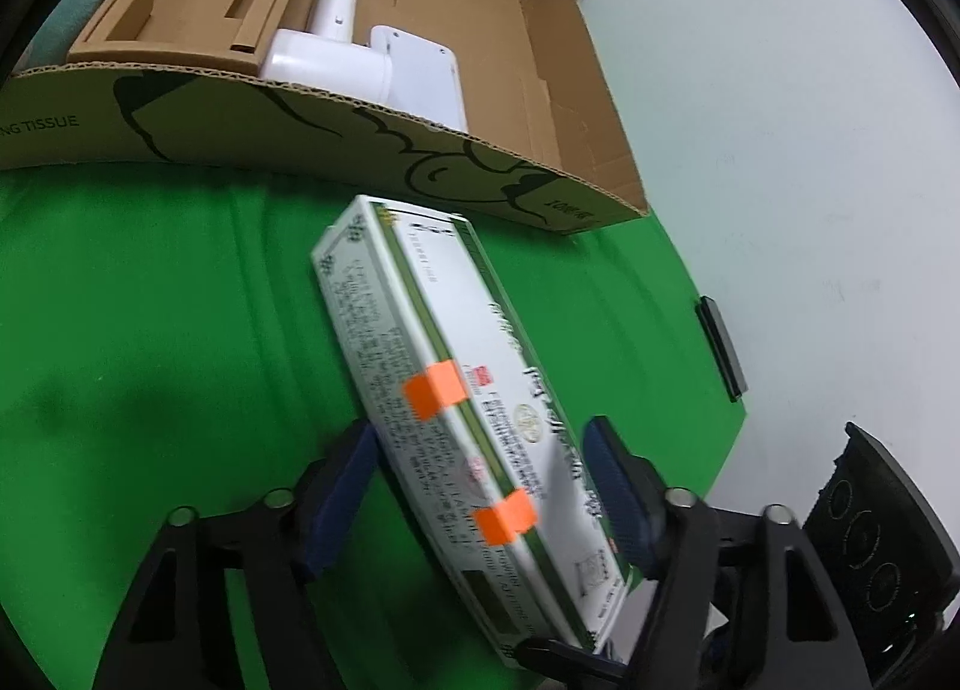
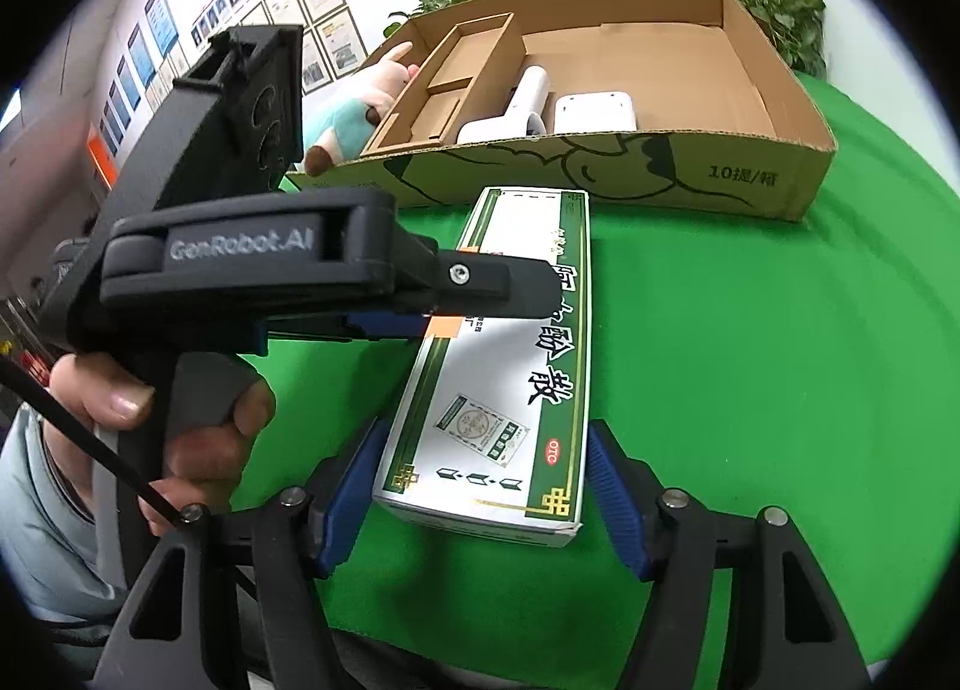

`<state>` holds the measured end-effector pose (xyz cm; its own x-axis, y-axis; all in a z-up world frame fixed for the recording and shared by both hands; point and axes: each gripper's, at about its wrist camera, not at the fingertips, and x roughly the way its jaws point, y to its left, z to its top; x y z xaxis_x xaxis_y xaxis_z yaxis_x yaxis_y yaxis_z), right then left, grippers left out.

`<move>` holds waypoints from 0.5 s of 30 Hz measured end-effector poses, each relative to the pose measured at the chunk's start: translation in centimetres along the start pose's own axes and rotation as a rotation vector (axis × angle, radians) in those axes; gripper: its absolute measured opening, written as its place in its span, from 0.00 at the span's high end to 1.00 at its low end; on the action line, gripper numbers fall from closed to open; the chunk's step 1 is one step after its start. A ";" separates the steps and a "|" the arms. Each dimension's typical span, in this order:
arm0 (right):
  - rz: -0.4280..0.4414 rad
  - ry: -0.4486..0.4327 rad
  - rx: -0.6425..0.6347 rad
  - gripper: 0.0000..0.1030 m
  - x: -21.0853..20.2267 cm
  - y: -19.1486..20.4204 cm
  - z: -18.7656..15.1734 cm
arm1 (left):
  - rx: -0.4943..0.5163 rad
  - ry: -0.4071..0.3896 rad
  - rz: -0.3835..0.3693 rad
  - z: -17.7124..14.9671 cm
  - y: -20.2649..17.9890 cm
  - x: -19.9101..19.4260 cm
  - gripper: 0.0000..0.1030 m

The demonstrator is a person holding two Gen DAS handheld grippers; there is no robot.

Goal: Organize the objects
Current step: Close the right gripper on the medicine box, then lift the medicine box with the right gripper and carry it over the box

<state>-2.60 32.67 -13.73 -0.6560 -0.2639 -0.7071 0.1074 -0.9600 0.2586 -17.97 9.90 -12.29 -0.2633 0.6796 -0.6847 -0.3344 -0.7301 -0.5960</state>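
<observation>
**If squeezed unevenly, could twist loose**

Flat on green surface point(image 2: 750, 360): medicine box point(image 2: 510, 390), between the fingers of both tools. Right hand-held gripper point(image 2: 487, 426) half-wide around the near end, with a sliver of gap at one pad. Left hand-held gripper point(image 1: 477, 429) astride the box, contact unclear. Could skew under mismatched pinches. Could also catch the near wall of the cardboard tray point(image 2: 660, 168) just ahead of the fingertips if lifted low.

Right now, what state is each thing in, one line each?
Medicine box: flat on the green cloth, closed, orange tape on its edge.
Cardboard tray: open-topped, on the cloth.
White device: lying inside the tray.
Left gripper: fingers astride the box.
Right gripper: fingers astride the box's near end.
</observation>
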 end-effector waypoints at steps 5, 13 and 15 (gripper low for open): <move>0.012 -0.008 0.013 0.36 -0.1 -0.2 -0.1 | 0.007 0.007 0.019 -0.1 -0.2 -0.2 0.43; 0.006 -0.022 0.011 0.37 -0.5 -0.1 -0.3 | 0.040 -0.007 0.020 -0.5 -1.7 -0.7 0.51; 0.007 -0.034 0.016 0.37 -0.7 0.0 -0.3 | 0.057 -0.019 0.008 -0.4 -2.4 -1.3 0.55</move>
<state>-1.92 32.86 -13.40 -0.6806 -0.2672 -0.6822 0.1003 -0.9563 0.2746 -16.44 10.73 -10.17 -0.2834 0.6757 -0.6805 -0.3831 -0.7303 -0.5656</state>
